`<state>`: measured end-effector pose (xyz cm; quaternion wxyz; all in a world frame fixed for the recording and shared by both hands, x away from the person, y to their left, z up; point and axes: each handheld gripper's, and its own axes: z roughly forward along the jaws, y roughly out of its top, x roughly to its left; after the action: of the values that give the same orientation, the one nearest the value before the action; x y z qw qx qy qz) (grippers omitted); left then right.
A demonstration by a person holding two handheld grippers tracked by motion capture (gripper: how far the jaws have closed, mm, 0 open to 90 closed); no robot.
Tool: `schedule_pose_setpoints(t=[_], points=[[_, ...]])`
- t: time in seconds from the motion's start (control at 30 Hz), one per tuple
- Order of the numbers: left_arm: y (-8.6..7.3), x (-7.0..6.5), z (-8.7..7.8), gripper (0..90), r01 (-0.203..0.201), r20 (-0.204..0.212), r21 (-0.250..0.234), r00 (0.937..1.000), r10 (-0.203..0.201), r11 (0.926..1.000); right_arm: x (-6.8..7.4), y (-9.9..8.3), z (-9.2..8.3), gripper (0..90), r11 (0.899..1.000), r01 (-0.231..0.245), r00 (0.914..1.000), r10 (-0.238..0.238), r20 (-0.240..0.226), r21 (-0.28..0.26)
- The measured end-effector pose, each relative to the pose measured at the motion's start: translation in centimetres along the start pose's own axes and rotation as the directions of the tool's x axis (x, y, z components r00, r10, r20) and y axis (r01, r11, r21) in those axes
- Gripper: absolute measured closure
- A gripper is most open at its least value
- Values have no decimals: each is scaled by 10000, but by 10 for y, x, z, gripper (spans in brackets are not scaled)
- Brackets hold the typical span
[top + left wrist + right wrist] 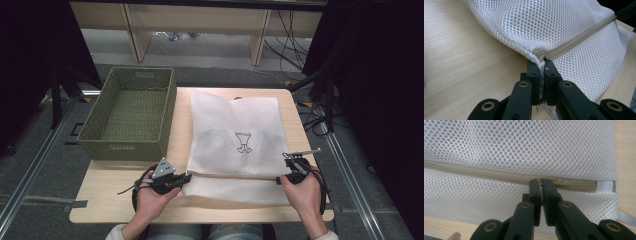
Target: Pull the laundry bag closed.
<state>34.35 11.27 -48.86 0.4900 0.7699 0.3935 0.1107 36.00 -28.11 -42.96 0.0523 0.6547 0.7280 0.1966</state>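
Both hands sit at the near table (pixel 120 200) edge: left gripper (pixel 186 178) and right gripper (pixel 280 179) flank the white mesh bag (pixel 235 135); green basket (pixel 131 112) far left. Left gripper view: jaws clamped on the bag's zipper (pixel 574 42) end. Right gripper view: jaws pinched together at the zipper.

The left gripper (pixel 542 65) rises from the bottom edge, its two black jaws drawn close together and pinching the corner of a white mesh fabric bag (pixel 544 25) right where its beige zipper strip (pixel 576 40) begins; the zipper runs from that pinched corner up towards the upper right; the bag spreads across the top and right, its mesh bulging; beneath it and to the left lies the pale wooden counter (pixel 461 62), bare and grained.
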Motion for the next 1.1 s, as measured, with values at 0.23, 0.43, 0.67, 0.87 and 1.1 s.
schedule_pose_setpoints(t=[0.23, 0.43, 0.67, 0.87, 1.1], points=[[0, 0, 0, 846, -98, -39, -11, 9999, 98, 10000, -2, -1, -2, 871, 10000, -40, 10000, 40, -13, -58], [0, 0, 0, 846, 50, -48, -39, 10000, -51, 10000, -3, -1, -2, 871, 9999, -96, 9999, 97, 138, -68], [0, 0, 0, 846, 52, -65, -38, 10000, -52, 10000, -5, -1, -3, 871, 9998, -202, 9997, 202, 111, -48], [0, 1, 0, 846, -73, -28, -86, 10000, 73, 9999, -5, -2, -3, 871, 9989, -471, 9989, 471, 82, 17], [0, 0, 0, 846, 39, -53, -118, 10000, -40, 9999, -5, -2, -4, 871, 9986, -528, 9986, 528, 39, 23]])
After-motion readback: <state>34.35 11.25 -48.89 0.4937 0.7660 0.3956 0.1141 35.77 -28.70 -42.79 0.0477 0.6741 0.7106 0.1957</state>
